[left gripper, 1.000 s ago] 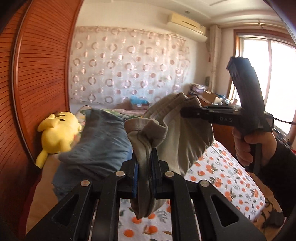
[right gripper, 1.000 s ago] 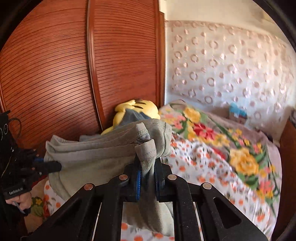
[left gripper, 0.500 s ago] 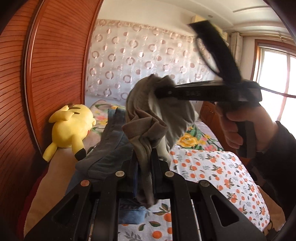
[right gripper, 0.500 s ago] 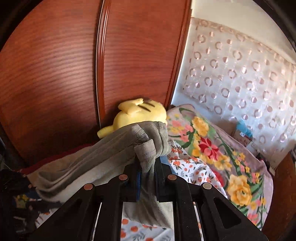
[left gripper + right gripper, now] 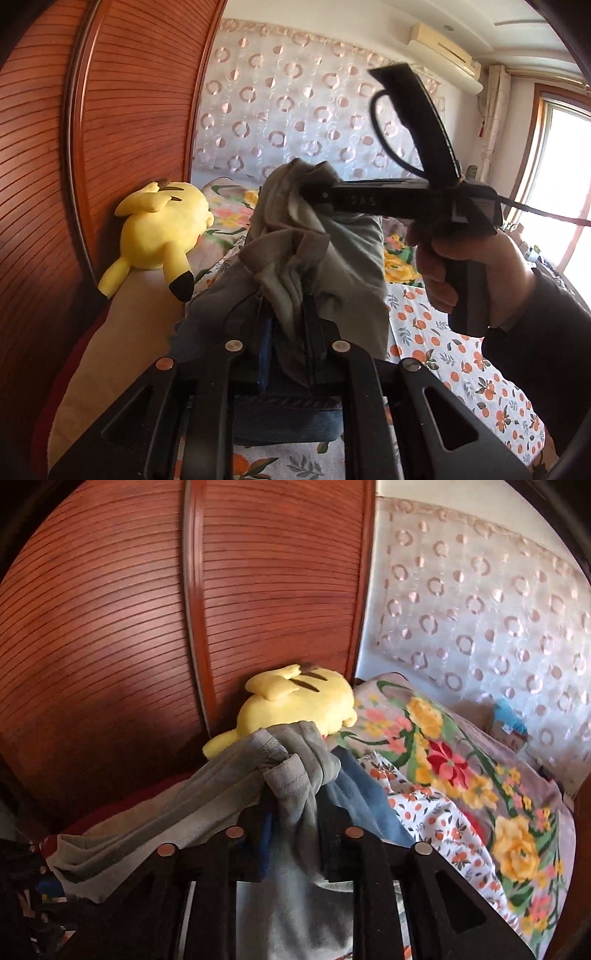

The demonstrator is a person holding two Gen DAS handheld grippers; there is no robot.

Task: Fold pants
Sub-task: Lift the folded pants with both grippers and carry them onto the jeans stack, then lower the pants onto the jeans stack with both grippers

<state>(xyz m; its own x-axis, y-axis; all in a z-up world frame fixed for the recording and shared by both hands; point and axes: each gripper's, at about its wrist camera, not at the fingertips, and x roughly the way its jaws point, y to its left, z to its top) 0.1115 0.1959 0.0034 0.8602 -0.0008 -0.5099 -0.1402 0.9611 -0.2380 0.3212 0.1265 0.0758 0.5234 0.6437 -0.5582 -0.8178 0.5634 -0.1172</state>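
Observation:
Grey pants (image 5: 351, 266) hang bunched above the bed between both grippers. My left gripper (image 5: 286, 306) still pinches one bunched end, and its jaws are opening. In the left wrist view my right gripper (image 5: 306, 188), held by a hand (image 5: 469, 266), reaches in from the right at the upper end of the cloth. In the right wrist view the pants (image 5: 166, 812) drape over and down between the right gripper's (image 5: 293, 797) jaws. These jaws are opening, and a dark gap shows beside the cloth. Blue jeans (image 5: 221, 314) lie on the bed under the pants.
A yellow plush toy (image 5: 159, 229) lies by the wooden wardrobe doors (image 5: 129, 129) on the left. The bed has an orange-print sheet (image 5: 443, 350) and a floral blanket (image 5: 461, 768). A patterned curtain hangs behind, and a window (image 5: 561, 177) is at the right.
Both grippers moved left toward the wardrobe and plush toy, carrying the grey pants over the jeans. The jaws of both stand wider apart than before, the right more so.

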